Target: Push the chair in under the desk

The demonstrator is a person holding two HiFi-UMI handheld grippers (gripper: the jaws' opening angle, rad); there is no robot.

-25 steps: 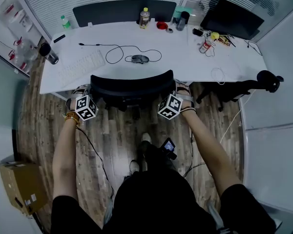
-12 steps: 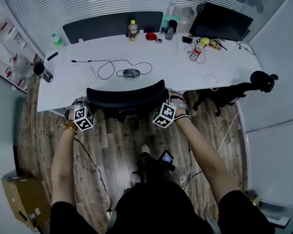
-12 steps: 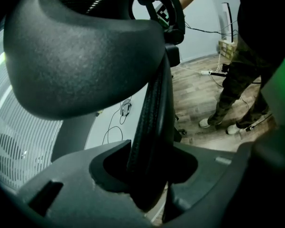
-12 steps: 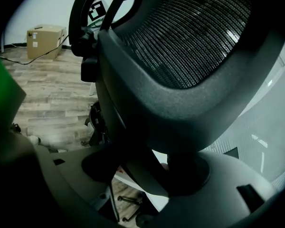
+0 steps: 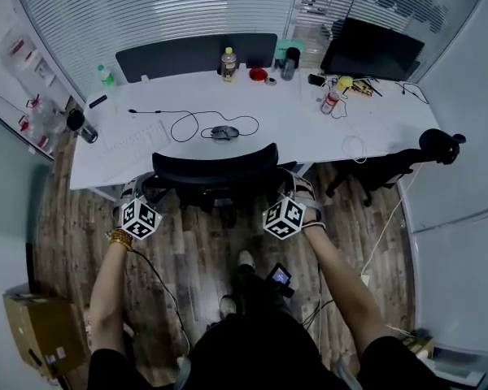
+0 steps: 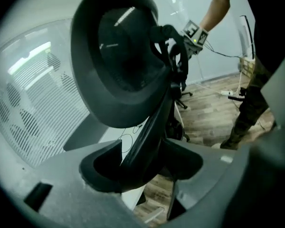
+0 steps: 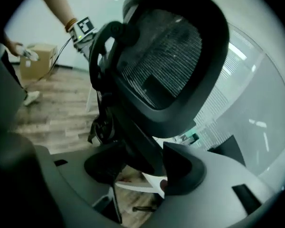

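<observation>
Chair [image 5: 215, 162] sits tucked at the near edge of the surface [image 5: 309, 124]; pushing looks finished. Left gripper [image 5: 138, 195] has just been opening, right gripper [image 5: 291, 187] closing; both stand spread around its frame. Next: withdraw without dragging it back.

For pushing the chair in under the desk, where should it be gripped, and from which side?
Probably the chair's backrest, at its two side rims, from behind, the side away from the desk. It stands upright facing the desk, the thin rims fit between jaws, and holding both sides should push it straight.
</observation>
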